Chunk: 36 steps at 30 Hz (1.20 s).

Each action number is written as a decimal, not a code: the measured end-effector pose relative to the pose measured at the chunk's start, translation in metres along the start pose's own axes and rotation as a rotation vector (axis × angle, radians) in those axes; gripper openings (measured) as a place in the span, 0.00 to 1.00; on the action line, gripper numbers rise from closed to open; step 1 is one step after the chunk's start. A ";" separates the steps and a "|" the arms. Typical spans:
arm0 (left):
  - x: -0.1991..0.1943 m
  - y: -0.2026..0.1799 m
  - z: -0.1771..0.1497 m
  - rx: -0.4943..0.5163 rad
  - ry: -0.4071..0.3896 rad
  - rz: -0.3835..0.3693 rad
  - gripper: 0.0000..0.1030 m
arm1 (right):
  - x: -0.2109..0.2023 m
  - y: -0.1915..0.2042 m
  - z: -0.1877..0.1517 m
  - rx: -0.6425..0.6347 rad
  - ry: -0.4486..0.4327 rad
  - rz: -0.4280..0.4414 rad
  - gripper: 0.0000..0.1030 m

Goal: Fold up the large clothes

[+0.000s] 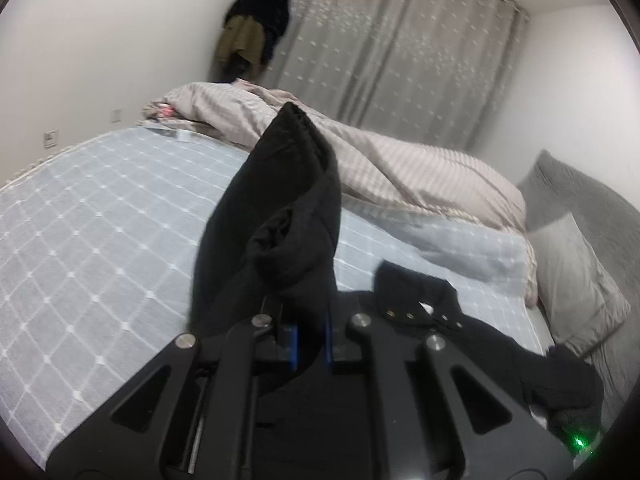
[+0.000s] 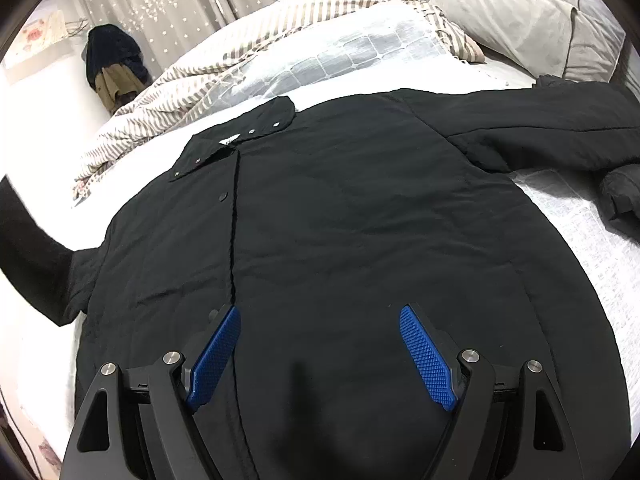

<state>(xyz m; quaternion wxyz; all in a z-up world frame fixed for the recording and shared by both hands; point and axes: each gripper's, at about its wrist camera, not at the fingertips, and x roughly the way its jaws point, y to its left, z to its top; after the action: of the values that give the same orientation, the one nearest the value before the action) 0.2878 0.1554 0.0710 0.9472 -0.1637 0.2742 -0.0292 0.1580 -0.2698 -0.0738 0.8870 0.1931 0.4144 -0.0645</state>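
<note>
Left wrist view: left gripper was clamped on the sleeve, lifted ahead of it off the bed, probably to fold it in across the body. Right gripper hung wide open and empty over the jacket, which lay flat, front up; its long axis ran straight ahead, collar at the far end.

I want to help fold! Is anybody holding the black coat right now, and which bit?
Yes. The left gripper is shut on the black coat, holding one sleeve lifted off the bed. The right gripper is open, holding nothing.
</note>
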 end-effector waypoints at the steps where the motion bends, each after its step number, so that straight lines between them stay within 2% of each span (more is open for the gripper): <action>1: 0.006 -0.013 -0.003 0.015 0.018 -0.015 0.10 | -0.001 -0.001 0.000 0.003 -0.002 0.000 0.81; 5: 0.030 -0.052 -0.024 0.071 0.090 -0.063 0.10 | -0.001 -0.003 0.001 0.010 -0.003 -0.001 0.81; 8: 0.050 -0.084 -0.044 0.131 0.173 -0.107 0.10 | 0.001 -0.004 0.002 0.016 -0.001 0.000 0.81; 12: 0.074 -0.125 -0.086 0.240 0.290 -0.160 0.10 | 0.002 -0.004 0.003 0.016 -0.009 -0.003 0.81; 16: 0.092 -0.149 -0.119 0.332 0.382 -0.220 0.10 | 0.001 -0.005 0.003 0.011 -0.022 -0.007 0.81; 18: 0.097 -0.155 -0.134 0.376 0.423 -0.273 0.13 | 0.001 -0.005 0.004 0.013 -0.028 -0.002 0.81; 19: 0.097 -0.155 -0.138 0.392 0.437 -0.292 0.19 | 0.000 -0.006 0.004 0.013 -0.031 0.003 0.81; 20: 0.095 -0.153 -0.143 0.407 0.450 -0.312 0.29 | 0.000 -0.006 0.005 0.011 -0.035 0.010 0.81; 21: 0.094 -0.152 -0.144 0.413 0.453 -0.322 0.34 | -0.001 -0.006 0.005 0.009 -0.040 0.018 0.81; 23: 0.082 -0.143 -0.143 0.406 0.425 -0.341 0.58 | -0.002 -0.006 0.006 0.011 -0.049 0.041 0.81; 25: 0.070 -0.127 -0.136 0.373 0.382 -0.352 0.61 | 0.000 -0.006 0.007 0.024 -0.042 0.081 0.81; 30: 0.052 -0.057 -0.105 0.205 0.295 -0.315 0.61 | 0.005 -0.002 0.011 0.088 0.024 0.302 0.81; 34: 0.047 -0.005 -0.093 0.079 0.234 -0.264 0.61 | 0.019 0.024 0.015 0.140 0.088 0.510 0.81; 36: 0.049 0.015 -0.092 0.041 0.221 -0.246 0.61 | 0.029 0.042 0.016 0.131 0.126 0.553 0.81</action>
<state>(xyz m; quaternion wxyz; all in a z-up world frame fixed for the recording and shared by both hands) 0.2802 0.1353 -0.0322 0.9036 -0.1726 0.3541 -0.1684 0.1996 -0.2358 -0.0748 0.8290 0.3594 0.3953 0.1652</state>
